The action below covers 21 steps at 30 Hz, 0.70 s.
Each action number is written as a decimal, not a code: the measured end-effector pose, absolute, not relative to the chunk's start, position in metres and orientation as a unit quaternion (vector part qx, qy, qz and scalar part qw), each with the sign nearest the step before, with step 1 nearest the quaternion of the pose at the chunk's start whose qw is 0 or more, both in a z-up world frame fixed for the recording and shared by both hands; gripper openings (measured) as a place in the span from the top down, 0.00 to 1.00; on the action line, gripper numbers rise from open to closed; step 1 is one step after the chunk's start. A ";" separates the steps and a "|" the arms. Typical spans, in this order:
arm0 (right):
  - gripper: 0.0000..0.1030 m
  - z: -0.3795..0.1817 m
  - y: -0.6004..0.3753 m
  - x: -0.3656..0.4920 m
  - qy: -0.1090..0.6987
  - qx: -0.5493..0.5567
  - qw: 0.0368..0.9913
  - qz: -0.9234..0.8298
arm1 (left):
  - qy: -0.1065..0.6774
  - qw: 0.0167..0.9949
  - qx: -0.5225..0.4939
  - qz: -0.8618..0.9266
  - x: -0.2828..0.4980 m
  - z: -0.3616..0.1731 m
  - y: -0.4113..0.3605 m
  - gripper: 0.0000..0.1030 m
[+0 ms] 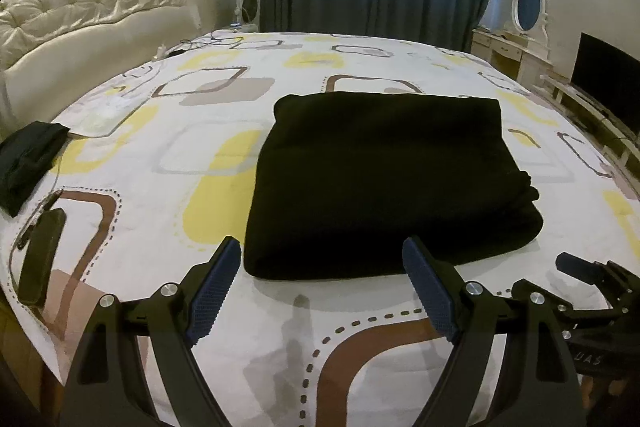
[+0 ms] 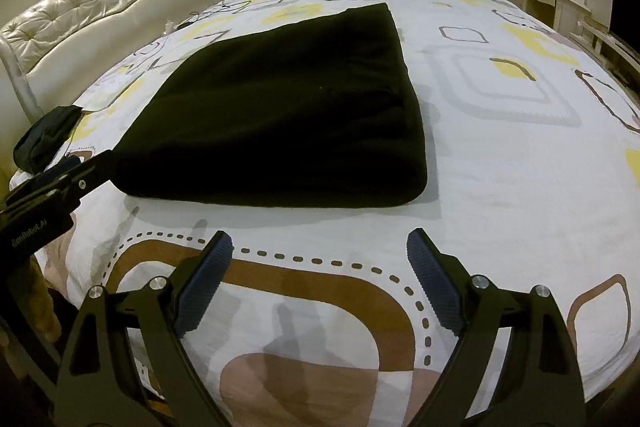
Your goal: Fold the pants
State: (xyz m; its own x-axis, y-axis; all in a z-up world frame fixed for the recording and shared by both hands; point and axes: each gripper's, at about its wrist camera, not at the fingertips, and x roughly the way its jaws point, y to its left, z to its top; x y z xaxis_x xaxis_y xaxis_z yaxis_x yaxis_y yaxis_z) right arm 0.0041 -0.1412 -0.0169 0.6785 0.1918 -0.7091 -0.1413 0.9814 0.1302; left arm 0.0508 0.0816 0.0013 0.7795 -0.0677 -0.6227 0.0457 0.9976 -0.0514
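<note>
Pants (image 1: 384, 183), black and already folded into a compact rectangular bundle, are lying flat on the patterned bedspread (image 1: 132, 167) near the middle of the bed, set in from its near edge. Both grippers are hovering above that near edge with nothing between their fingers. The left gripper (image 1: 322, 267) is standing with its jaws spread wide, and the bundle's near left corner is lying just ahead of and between the fingertips; it appears not to be touching the cloth. The right gripper (image 2: 320, 259) is likewise standing spread wide, with the bundle's near right corner ahead and to its left, across a strip of bare bedspread. The bundle's longer sides are running away from the near edge toward the curtained far side, slightly skewed. The left gripper is judged the nearer to the cloth. Judging from the tidy stack, the folding is looking complete or nearly so; any further fold would call for both grippers to take the two near corners. A second dark cloth (image 1: 28, 163) is lying at the bed's left edge.
</note>
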 end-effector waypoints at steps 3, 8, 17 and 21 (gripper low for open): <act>0.13 -0.017 -0.142 0.004 0.391 0.033 0.915 0.091 | 0.336 0.941 -0.023 -0.033 0.053 0.000 0.082 0.20; 0.13 -0.017 -0.142 0.004 0.392 0.034 0.915 0.091 | 0.338 0.941 -0.013 -0.032 0.053 -0.002 0.079 0.20; 0.13 -0.019 -0.144 0.004 0.394 0.037 0.914 0.092 | 0.338 0.941 -0.002 -0.032 0.053 -0.003 0.075 0.20; 0.13 -0.019 -0.144 0.003 0.395 0.037 0.913 0.092 | 0.341 0.939 -0.012 -0.038 0.054 -0.003 0.075 0.14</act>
